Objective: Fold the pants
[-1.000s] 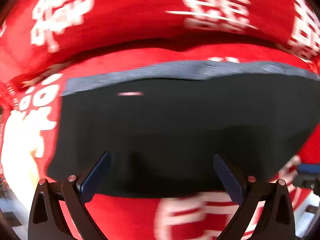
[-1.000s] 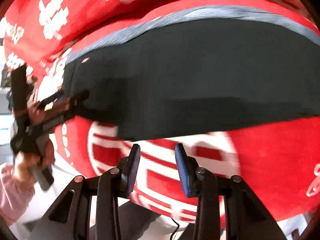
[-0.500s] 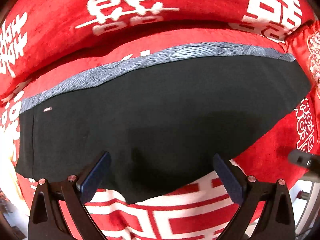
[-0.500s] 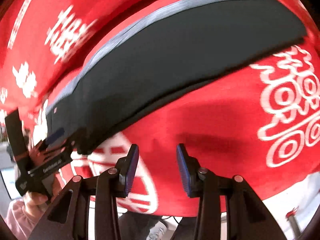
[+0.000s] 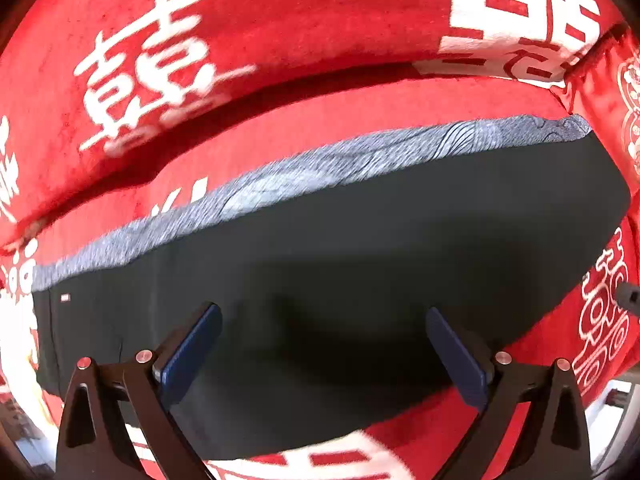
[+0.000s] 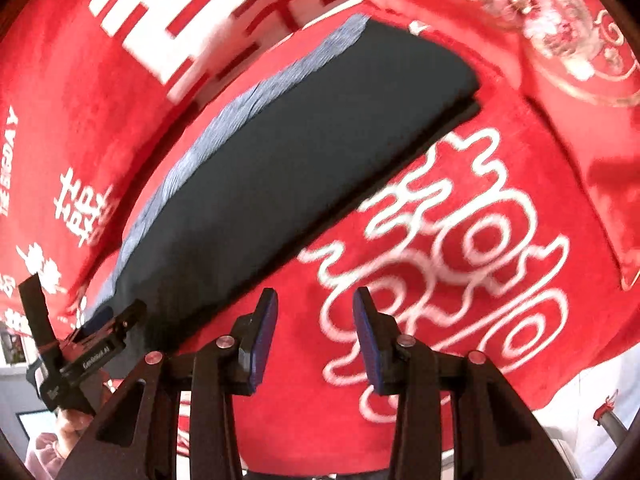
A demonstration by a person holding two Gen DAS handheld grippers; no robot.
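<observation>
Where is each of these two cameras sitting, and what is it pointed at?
Left wrist: on the left tool, looking steeply down at the dark pants on a red blanket; its open fingers show.
Right wrist: on the right tool, aimed down at the blanket beside the pants; its fingers, the left tool and a hand show.
Shared: pants, blanket.

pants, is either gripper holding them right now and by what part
Nothing is held. The left gripper and right gripper are both open and empty; the pants lie flat on the red cover.
</observation>
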